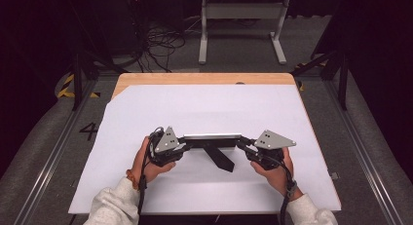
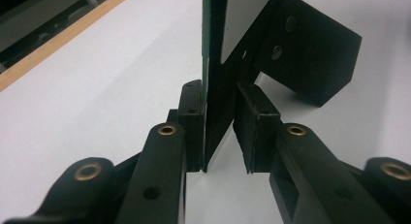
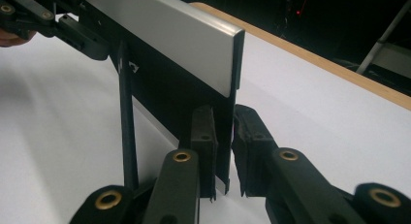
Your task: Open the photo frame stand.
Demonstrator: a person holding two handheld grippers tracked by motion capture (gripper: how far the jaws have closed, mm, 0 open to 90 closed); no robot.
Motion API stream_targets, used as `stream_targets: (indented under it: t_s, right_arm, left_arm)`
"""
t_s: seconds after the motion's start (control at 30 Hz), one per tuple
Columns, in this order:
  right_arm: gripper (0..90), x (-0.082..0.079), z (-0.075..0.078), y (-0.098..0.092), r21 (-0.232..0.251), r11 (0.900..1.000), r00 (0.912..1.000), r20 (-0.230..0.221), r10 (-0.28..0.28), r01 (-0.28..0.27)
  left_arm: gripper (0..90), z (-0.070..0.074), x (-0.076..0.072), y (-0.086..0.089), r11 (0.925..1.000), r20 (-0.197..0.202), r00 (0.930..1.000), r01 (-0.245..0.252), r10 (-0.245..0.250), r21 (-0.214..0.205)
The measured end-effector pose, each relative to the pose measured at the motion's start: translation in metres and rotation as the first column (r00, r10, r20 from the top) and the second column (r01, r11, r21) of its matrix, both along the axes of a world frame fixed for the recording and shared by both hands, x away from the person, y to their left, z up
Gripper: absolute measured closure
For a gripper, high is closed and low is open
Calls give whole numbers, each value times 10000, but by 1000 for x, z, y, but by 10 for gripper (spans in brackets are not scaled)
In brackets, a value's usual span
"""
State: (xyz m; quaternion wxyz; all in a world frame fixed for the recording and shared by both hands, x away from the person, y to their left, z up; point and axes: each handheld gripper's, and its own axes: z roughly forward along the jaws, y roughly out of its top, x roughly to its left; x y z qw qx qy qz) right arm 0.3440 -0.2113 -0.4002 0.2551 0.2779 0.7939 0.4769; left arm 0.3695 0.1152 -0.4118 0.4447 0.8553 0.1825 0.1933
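White sheet (image 1: 204,108) spread over most of a wooden table (image 1: 204,79), bare wood strip left along the far edge and at the far left corner. Beyond the table, grey carpeted floor (image 1: 243,45) with a white metal frame stand (image 1: 242,20) on two long feet. Tangle of black cables (image 1: 156,45) on the floor left of that stand. Yellow-and-black tape (image 1: 68,88) by the table's far left corner. Number 4 (image 1: 88,131) marked on the floor at left. Metal rails (image 1: 48,161) along both sides.
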Motion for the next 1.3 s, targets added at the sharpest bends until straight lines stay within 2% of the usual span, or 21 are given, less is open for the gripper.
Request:
stream_targets:
  t_s: [0.57,1.3]
  right_arm:
    - [789,13,-5,0,694,9972,9992,-281,-268,287]
    - [789,20,-4,1,598,9974,9989,-280,-382,398]
  left_arm:
    - [780,0,-4,0,10000,-3,10000,-4,4,67]
    - [797,2,-3,0,9995,8,9998,210,-211,221]
